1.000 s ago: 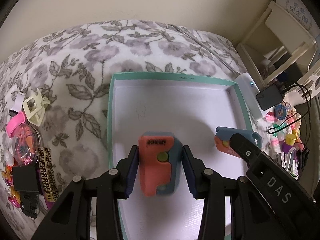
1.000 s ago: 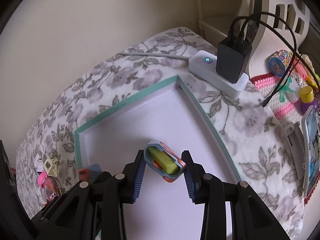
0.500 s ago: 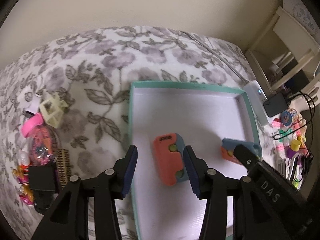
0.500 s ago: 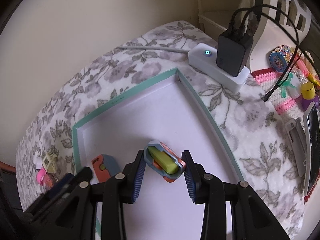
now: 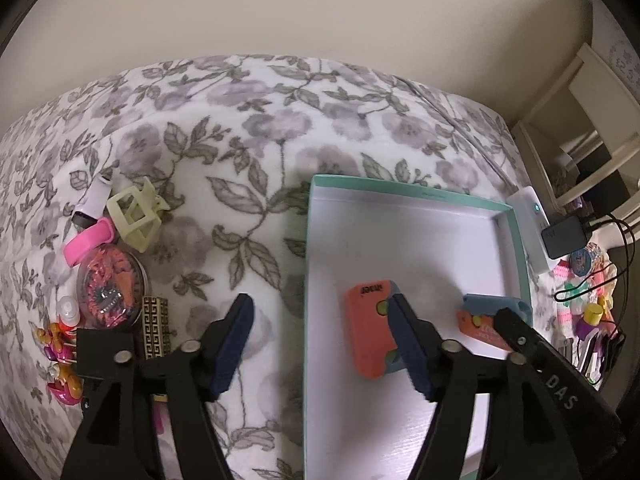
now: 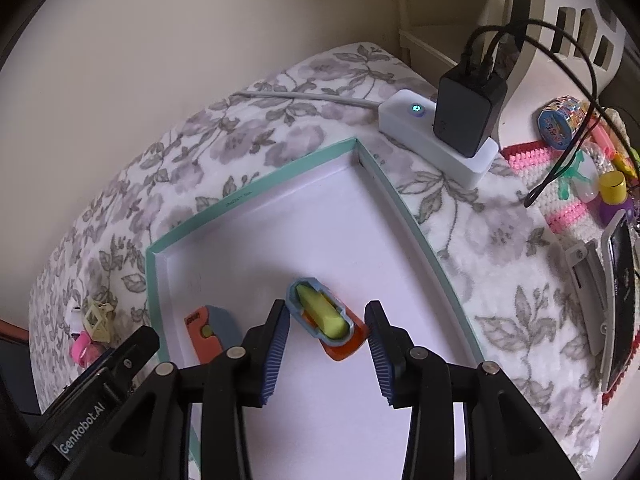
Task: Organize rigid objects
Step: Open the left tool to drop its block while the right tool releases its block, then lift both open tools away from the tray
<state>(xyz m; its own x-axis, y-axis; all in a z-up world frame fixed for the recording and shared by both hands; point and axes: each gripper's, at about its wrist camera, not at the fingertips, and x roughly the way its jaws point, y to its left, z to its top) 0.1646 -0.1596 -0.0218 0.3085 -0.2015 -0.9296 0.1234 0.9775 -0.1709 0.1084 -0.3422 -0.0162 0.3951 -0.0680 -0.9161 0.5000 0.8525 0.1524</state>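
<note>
Left wrist view — left gripper tilted downward, fingers opening, nothing held, astride tray rim

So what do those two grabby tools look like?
Both are alike. The left tool and the right tool have glossy black plastic frames shaped like scissor links, joined with round silver rivets. The flat pads are dark blue with ribbed faces. White letters on the sides read "DAS" and "GenRobot.AI". No cables or sleeves show.

Home bedroom: floral bedspread
</note>
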